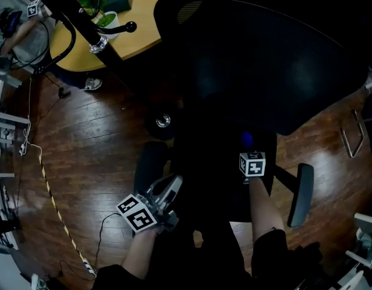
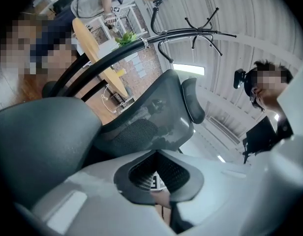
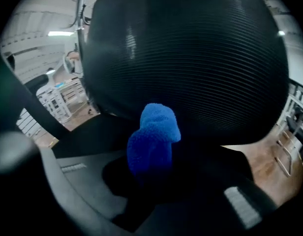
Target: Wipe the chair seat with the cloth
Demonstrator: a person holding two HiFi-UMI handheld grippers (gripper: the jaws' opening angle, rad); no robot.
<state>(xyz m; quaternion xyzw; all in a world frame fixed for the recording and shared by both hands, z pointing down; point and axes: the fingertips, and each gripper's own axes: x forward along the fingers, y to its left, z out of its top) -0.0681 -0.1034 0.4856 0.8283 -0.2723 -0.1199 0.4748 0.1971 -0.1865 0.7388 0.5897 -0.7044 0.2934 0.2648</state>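
Observation:
A black office chair fills the head view, its dark seat (image 1: 216, 180) below the big backrest (image 1: 276, 59). My right gripper (image 1: 249, 153) hangs over the seat's middle, shut on a blue fluffy cloth (image 1: 246, 139). In the right gripper view the cloth (image 3: 154, 136) sticks up from the right gripper (image 3: 156, 163), in front of the ribbed backrest (image 3: 191, 53). My left gripper (image 1: 171, 186) is beside the left armrest (image 1: 151, 162) at the seat's left edge. In the left gripper view the left gripper (image 2: 159, 176) stands slightly open with nothing between its ribbed pads.
A yellow table (image 1: 144, 17) with a potted plant (image 1: 107, 20) stands at the back left, a black pole (image 1: 71, 11) crossing in front. A seated person (image 1: 17, 23) is at top left. The right armrest (image 1: 301, 195), a caster (image 1: 163, 121) and a floor cable (image 1: 53, 204) surround the chair.

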